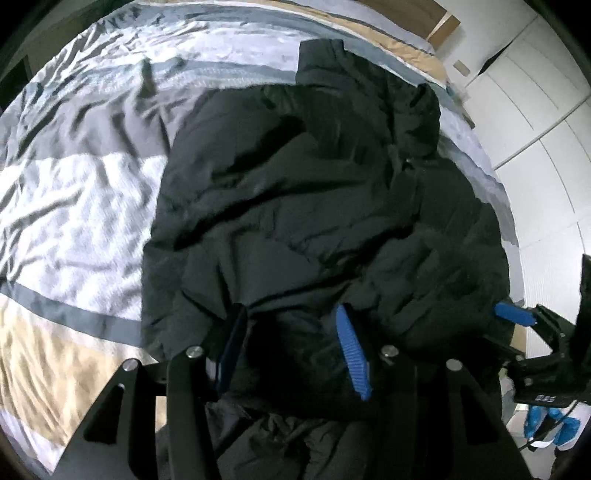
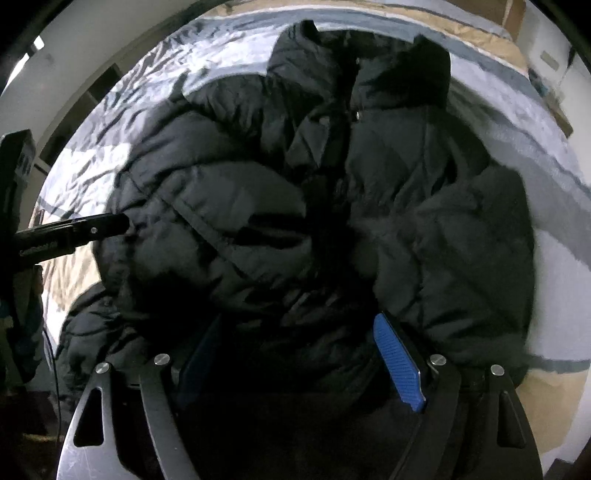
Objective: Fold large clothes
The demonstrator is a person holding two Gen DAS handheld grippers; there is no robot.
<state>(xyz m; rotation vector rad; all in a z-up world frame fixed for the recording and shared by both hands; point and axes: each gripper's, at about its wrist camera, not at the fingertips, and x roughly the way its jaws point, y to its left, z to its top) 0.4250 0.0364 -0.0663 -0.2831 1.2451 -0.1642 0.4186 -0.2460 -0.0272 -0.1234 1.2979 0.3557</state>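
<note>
Black puffer jacket (image 1: 314,192) lies bunched on striped bed cover (image 1: 74,206). Left hand-held gripper (image 1: 291,350) & right hand-held gripper (image 2: 299,362) both grip its near hem, fabric pinched btwn pads.

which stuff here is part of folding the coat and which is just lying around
Part of the job:
- black puffer jacket, bunched on the bed
- left gripper, jacket fabric between its fingers
- right gripper, also astride the near edge of the jacket
- striped bedspread, the surface under the jacket

Just around:
- white wardrobe doors
- wooden headboard
</note>
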